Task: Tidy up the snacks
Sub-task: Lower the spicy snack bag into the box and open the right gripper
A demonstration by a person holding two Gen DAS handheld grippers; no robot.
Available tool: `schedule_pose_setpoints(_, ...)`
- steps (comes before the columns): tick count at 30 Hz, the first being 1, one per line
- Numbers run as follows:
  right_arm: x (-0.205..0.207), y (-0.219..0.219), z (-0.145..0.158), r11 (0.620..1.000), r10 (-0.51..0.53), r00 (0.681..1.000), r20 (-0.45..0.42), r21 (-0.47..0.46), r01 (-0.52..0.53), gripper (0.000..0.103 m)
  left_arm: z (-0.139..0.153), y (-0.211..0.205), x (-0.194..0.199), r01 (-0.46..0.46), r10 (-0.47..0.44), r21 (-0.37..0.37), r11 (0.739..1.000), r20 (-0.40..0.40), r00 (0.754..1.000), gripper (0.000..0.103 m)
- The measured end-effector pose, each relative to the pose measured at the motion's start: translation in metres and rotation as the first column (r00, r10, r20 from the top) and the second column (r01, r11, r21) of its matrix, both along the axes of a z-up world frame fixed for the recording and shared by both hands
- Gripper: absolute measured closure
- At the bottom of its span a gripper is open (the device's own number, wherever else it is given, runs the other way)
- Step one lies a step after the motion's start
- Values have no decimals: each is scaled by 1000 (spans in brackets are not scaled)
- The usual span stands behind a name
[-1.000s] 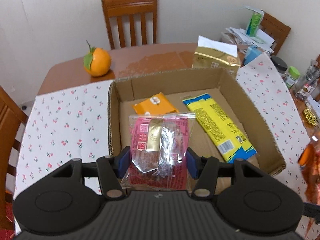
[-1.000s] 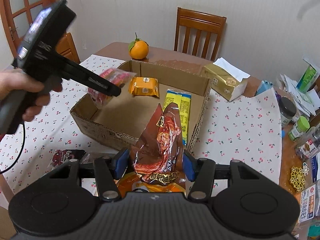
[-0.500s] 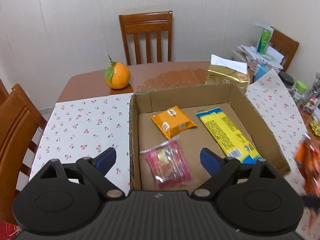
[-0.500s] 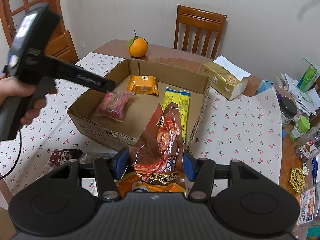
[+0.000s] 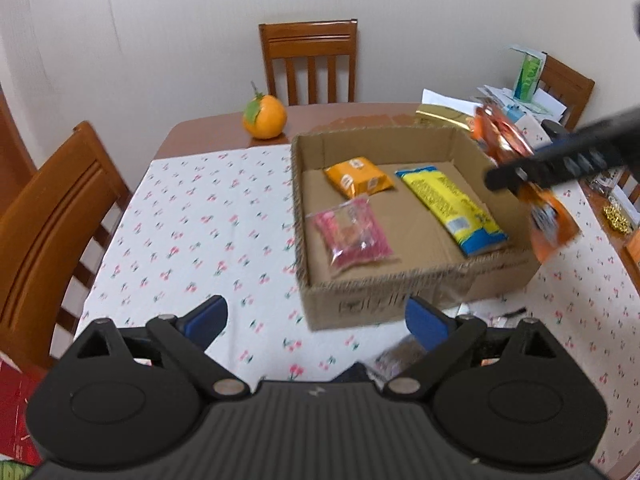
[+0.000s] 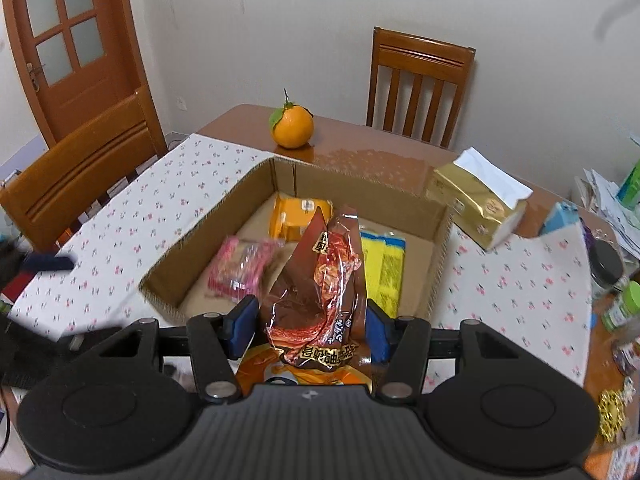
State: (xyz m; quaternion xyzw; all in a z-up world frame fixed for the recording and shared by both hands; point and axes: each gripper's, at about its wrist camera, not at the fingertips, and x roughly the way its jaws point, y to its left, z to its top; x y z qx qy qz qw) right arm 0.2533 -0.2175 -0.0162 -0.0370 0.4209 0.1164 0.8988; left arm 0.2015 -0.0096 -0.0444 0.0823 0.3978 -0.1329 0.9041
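Observation:
A cardboard box (image 5: 404, 304) (image 6: 208, 236) stands on the table. In it lie a pink snack packet (image 5: 352, 236) (image 6: 240, 266), an orange packet (image 5: 358, 176) (image 6: 298, 216) and a yellow packet (image 5: 450, 208) (image 6: 384, 268). My left gripper (image 5: 316, 320) is open and empty, in front of the box's near left corner. My right gripper (image 6: 306, 326) is shut on a brown-orange snack bag (image 6: 324, 292) (image 5: 520, 168) and holds it above the box's near right edge.
An orange fruit (image 5: 265, 118) (image 6: 292, 126) sits behind the box. A gold tissue pack (image 6: 480, 204) lies at the box's right. Jars and clutter (image 6: 612, 280) crowd the right table edge. Wooden chairs (image 5: 52, 232) stand around. Loose packets (image 5: 400, 360) lie before the box.
My left gripper opened, dropped the pink packet in the box, then pulled back and left. My right gripper moved the brown-orange bag forward over the box.

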Motion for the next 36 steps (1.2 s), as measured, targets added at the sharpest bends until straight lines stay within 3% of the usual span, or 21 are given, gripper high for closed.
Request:
schedule_pose_setpoints(17, 92, 26, -37, 1000, -20, 998, -58, -13, 19, 41, -12, 29, -18, -80, 80, -4, 997, -42, 996, 7)
schedule_pose_setpoints(18, 93, 27, -37, 1000, -22, 999, -48, -17, 21, 38, -13, 29, -18, -82, 82, -4, 997, -46, 996, 7)
schedule_pose_setpoints(19, 93, 26, -36, 999, -31, 999, -36, -26, 30, 25, -13, 30, -18, -83, 83, -3, 997, -47, 995, 7)
schedule_pose_setpoints(22, 85, 26, -30, 998, -35, 999, 25, -47, 37, 0, -14, 30, -18, -80, 80, 3, 997, -46, 996, 7)
schedule_pose_setpoints(36, 6, 15, -2, 985, -91, 988, 122, -136, 107, 0, -16, 24, -25, -22, 24, 25, 999, -49, 999, 7)
